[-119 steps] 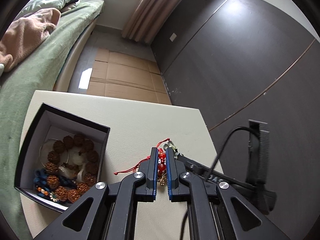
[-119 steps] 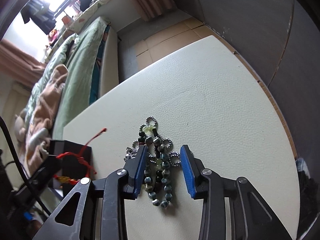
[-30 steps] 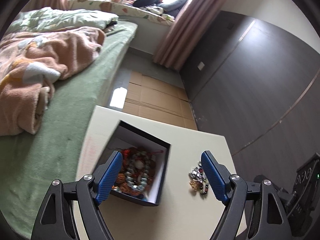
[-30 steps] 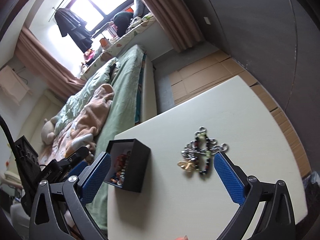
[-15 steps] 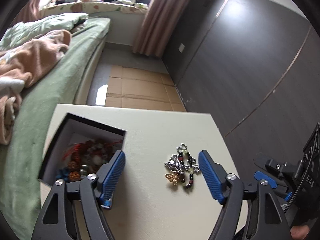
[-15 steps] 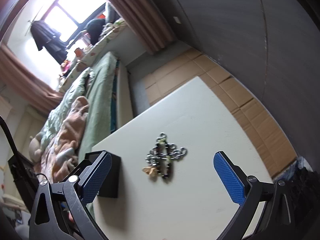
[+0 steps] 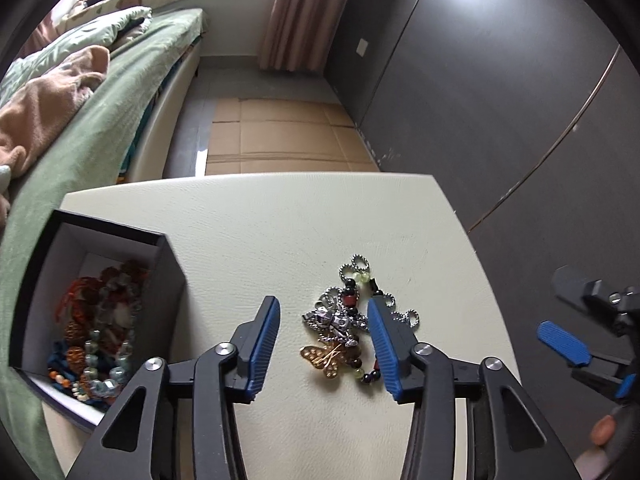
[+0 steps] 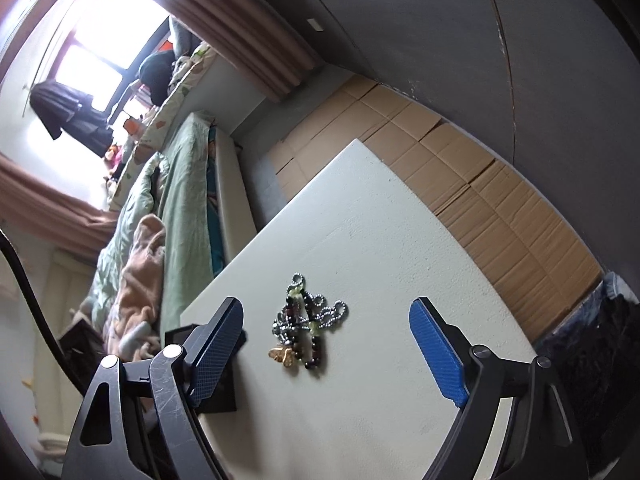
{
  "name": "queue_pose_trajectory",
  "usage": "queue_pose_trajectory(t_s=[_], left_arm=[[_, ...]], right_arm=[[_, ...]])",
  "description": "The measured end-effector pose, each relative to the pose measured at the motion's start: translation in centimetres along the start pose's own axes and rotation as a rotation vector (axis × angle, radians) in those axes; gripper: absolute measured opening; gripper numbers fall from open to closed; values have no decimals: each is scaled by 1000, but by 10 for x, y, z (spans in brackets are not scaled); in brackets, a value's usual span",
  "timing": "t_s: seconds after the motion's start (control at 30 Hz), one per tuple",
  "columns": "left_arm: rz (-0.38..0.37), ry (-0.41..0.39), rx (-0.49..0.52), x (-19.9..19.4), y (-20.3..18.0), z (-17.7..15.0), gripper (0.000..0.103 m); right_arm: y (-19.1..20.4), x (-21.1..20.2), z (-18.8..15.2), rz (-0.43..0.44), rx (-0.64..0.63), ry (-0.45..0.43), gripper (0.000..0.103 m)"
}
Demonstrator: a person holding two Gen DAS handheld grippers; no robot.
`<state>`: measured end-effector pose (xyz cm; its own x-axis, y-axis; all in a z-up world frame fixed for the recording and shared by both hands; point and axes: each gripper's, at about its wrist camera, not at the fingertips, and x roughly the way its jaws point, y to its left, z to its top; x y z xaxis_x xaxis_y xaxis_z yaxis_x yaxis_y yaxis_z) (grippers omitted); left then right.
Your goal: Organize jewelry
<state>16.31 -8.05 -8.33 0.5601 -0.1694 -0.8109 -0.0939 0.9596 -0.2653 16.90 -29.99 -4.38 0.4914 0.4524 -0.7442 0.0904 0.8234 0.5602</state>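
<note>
Left claw (image 7: 323,338): blue pads apart and closing, straddling the jewelry tangle (image 7: 347,322) on the cream surface (image 7: 280,220); nothing pressed yet. Right-hand pad over the tangle's beaded strand, contact not discernible; left-hand pad well clear, bare surface between it and the pile. Tangle: silver ball chain in loops, dark and pale-green beads, gold butterfly charm (image 7: 325,357) at the near end

Right claw (image 8: 326,346): pads wide apart, closing, nothing between them but air; same tangle (image 8: 306,326) lying ahead on the surface (image 8: 380,240), between the two pads in the view, untouched. Seen from the left wrist view, right claw (image 7: 576,344) off beyond the surface's right edge, with a fingertip (image 7: 602,430) of the person at lower right

Black box (image 7: 96,308), open, white-lined, near the surface's left edge, well left of the tangle; holds beads, red cord, brown seed bracelets. Open bare surface between box wall and tangle, and beyond the tangle up to the far edge

Past the far edge: cardboard sheets (image 7: 280,132) on the floor. Left: bed with green cover (image 7: 100,112). Right: dark wall panels (image 7: 500,100), close to the surface's right edge
</note>
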Motion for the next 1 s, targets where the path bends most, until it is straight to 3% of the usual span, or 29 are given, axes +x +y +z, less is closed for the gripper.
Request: queue_pose_trajectory(t_s=[0.43, 0.57, 0.7, 0.73, 0.77, 0.83, 1.0], left_arm=[[6, 80, -21, 35, -1, -5, 46], [25, 63, 13, 37, -7, -10, 45], [-1, 66, -11, 37, -1, -8, 38], [-10, 64, -24, 35, 2, -7, 31], [-26, 58, -35, 32, 4, -6, 9], [-44, 69, -43, 27, 7, -2, 0], [-63, 61, -62, 20, 13, 2, 0]], right_arm=[[-17, 2, 11, -9, 59, 15, 87], [-16, 3, 10, -10, 55, 23, 87], [-15, 5, 9, -17, 50, 29, 87], [-15, 5, 8, -18, 49, 29, 87], [-15, 5, 8, -20, 48, 29, 87], [-15, 5, 7, -24, 42, 30, 87], [-12, 6, 5, -38, 22, 35, 87]])
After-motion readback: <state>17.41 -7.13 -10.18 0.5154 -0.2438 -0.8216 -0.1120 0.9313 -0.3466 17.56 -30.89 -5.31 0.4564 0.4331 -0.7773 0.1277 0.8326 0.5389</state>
